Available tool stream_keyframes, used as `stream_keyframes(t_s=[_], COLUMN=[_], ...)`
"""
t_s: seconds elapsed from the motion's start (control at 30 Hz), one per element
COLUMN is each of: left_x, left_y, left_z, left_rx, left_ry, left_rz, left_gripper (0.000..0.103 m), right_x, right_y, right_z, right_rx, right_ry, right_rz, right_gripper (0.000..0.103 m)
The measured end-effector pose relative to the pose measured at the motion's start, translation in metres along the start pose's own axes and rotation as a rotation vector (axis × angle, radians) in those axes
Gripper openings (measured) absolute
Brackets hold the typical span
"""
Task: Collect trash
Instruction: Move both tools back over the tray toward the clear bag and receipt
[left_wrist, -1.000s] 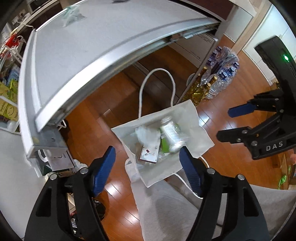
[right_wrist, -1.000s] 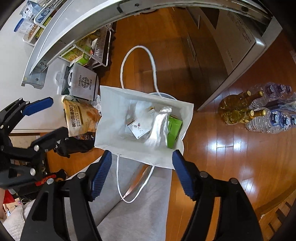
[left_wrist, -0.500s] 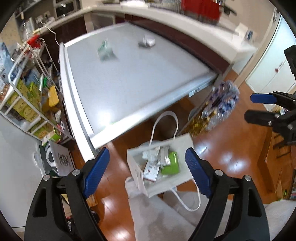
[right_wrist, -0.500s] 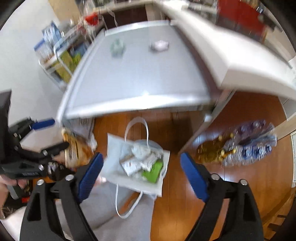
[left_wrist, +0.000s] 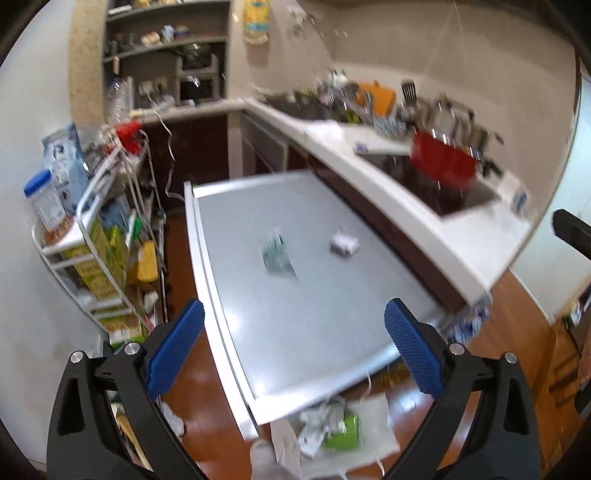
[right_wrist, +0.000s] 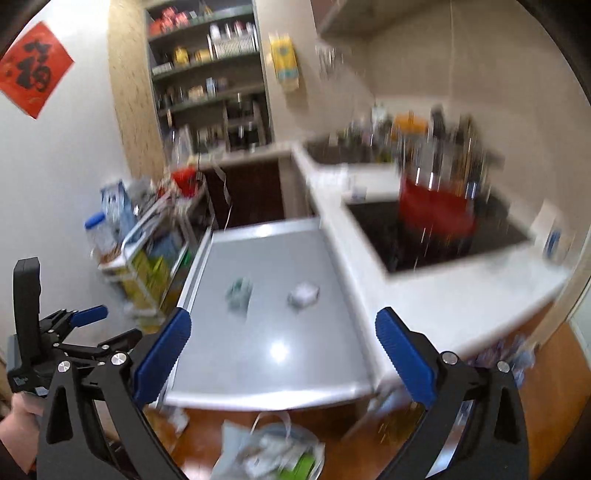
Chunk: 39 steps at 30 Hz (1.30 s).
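Two pieces of trash lie on the grey table (left_wrist: 295, 332): a crumpled green and white wrapper (left_wrist: 277, 254) and a small white crumpled piece (left_wrist: 344, 243). The right wrist view shows the same wrapper (right_wrist: 239, 291) and white piece (right_wrist: 303, 294). A white bag (left_wrist: 373, 413) holding trash stands on the floor below the table's near edge, blurred in the right wrist view (right_wrist: 273, 454). My left gripper (left_wrist: 293, 314) and my right gripper (right_wrist: 282, 317) hover above the near end of the table. Their jaws are opening wide, with nothing between them.
A wire rack (left_wrist: 92, 251) full of boxes stands left of the table. A white counter (left_wrist: 424, 221) with a cooktop and a red pot (left_wrist: 443, 166) runs along the right. Bottles (left_wrist: 469, 325) sit on the wooden floor under the table's right corner.
Both grippers rose from over the bag and tilted up, so the views now look across the tabletop. Both pairs of jaws spread wider.
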<state>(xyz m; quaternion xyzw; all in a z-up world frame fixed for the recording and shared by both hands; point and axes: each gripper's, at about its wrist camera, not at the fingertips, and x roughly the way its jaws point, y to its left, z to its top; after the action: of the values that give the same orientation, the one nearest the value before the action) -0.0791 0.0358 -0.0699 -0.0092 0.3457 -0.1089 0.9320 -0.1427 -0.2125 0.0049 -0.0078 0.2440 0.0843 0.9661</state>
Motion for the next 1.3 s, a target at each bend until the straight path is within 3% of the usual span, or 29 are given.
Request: stream_keyframes(t_s=[0.1, 0.2, 0.37, 0.6, 0.8, 0.97, 1.07, 1.3], left_x=[-0.005, -0.004, 0.009, 0.049, 0.078, 0.093, 0.100, 0.121], left_y=[0.006, 0.008, 0.013, 0.028, 0.044, 0.055, 0.063, 0.083], left_z=[0.019, 0.031, 0.039, 0.034, 0.036, 0.043, 0.048, 0.053], left_rx=[-0.001, 0.010, 0.000, -0.005, -0.020, -0.019, -0.019, -0.013], left_ry=[-0.074, -0.109, -0.089, 0.005, 0.047, 0.029, 0.027, 0.046], left_rz=[0.032, 0.045, 0.028, 0.027, 0.045, 0.088, 0.086, 0.066], left_gripper=[0.099, 0.099, 0.099, 0.099, 0.099, 0.099, 0.099, 0.099], right_x=[0.000, 0.021, 0.046, 0.098, 0.156, 0.224, 0.267, 0.334], right_y=[0.007, 0.011, 0.009, 0.007, 0.025, 0.025, 0.018, 0.015], right_z=[0.014, 0.024, 0.021, 0.007, -0.003, -0.021, -0.038, -0.061], right_rx=[-0.059, -0.063, 0.041, 0.114, 0.126, 0.250, 0.362, 0.477], right_ry=[-0.087, 0.011, 0.075, 0.209, 0.304, 0.394, 0.469, 0.537], right_rz=[-0.017, -0.027, 0.101, 0.100, -0.006, -0.083, -0.122, -0.233], right_gripper=[0.099, 0.099, 0.099, 0.099, 0.093, 0.075, 0.073, 0.071])
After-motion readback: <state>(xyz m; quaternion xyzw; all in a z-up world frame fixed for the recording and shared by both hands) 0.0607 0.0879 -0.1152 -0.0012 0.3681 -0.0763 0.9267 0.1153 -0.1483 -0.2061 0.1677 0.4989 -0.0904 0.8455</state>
